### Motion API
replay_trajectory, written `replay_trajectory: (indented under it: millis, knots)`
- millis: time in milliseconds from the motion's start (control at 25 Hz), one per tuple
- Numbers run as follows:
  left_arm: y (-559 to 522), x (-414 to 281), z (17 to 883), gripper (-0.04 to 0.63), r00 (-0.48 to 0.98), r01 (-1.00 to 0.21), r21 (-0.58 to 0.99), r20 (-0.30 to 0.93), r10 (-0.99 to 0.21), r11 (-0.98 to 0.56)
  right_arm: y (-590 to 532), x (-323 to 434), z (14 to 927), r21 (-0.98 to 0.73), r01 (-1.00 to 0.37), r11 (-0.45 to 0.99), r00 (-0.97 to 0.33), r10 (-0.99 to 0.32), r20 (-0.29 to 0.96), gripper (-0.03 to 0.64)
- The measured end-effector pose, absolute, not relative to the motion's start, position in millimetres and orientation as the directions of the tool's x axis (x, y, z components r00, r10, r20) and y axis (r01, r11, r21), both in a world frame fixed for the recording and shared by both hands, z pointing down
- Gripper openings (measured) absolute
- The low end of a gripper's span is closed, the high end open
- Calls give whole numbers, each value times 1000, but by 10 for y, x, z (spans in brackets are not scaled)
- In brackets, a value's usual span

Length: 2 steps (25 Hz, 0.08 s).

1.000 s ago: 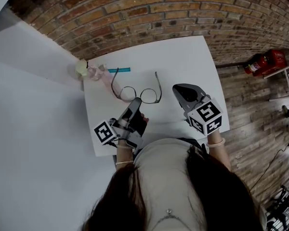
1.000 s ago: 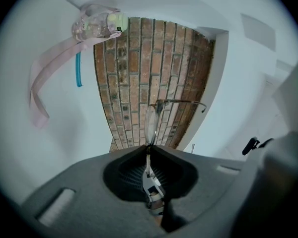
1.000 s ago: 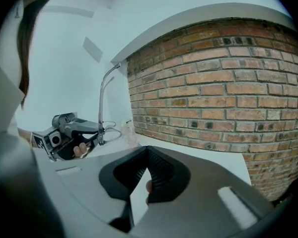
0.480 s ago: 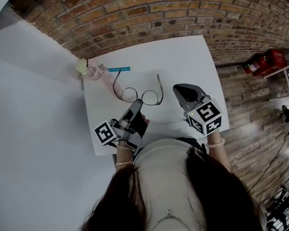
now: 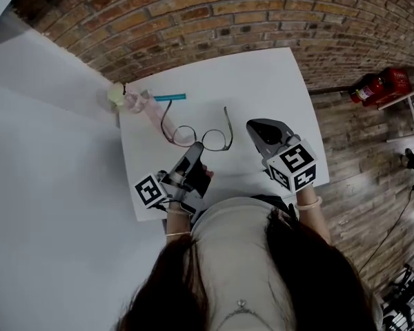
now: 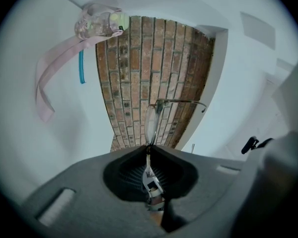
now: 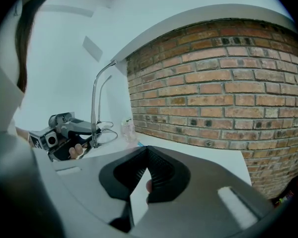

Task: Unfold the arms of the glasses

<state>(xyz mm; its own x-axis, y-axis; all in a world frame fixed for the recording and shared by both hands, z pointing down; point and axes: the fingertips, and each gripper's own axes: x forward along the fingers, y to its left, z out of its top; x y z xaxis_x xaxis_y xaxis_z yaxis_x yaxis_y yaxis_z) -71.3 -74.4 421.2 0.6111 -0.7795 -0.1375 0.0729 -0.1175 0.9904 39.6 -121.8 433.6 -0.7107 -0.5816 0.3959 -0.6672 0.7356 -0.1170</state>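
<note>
Tongs first: I hold two. My left gripper (image 6: 149, 146) has its jaws pinched together on the thin frame of the glasses (image 5: 216, 140), at the middle of the front edge nearest me, with one lens standing edge-on just past the tips. My right gripper (image 7: 147, 149) has its jaws pressed together too, with nothing between them. It hangs just right of the glasses and does not touch them.

There is one pair of glasses, over the middle of the white table (image 5: 269, 81). Both of its arms stand out from the front and point away from me towards the brick wall (image 5: 262, 19). I cannot tell whether the frame rests on the table or is raised a little.

Beyond the left arm lies one teal stick (image 5: 170, 97). Beside that, at the table's far left corner, is one small clear bottle (image 5: 132, 101) with a pink strap (image 5: 154, 114) that trails towards the glasses. Well apart, on the wooden floor to the right, sits one red canister (image 5: 378, 87). Nothing lies between my right gripper and the glasses.
</note>
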Motion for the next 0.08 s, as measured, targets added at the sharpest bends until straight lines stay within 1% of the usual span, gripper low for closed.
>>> replay_trajectory:
  millis: [80]
  knots:
    - [-743, -708, 4220, 21, 612, 72, 991, -136, -779, -117, -1217, 395, 4346, -118, -666, 737, -711, -580, 397, 6]
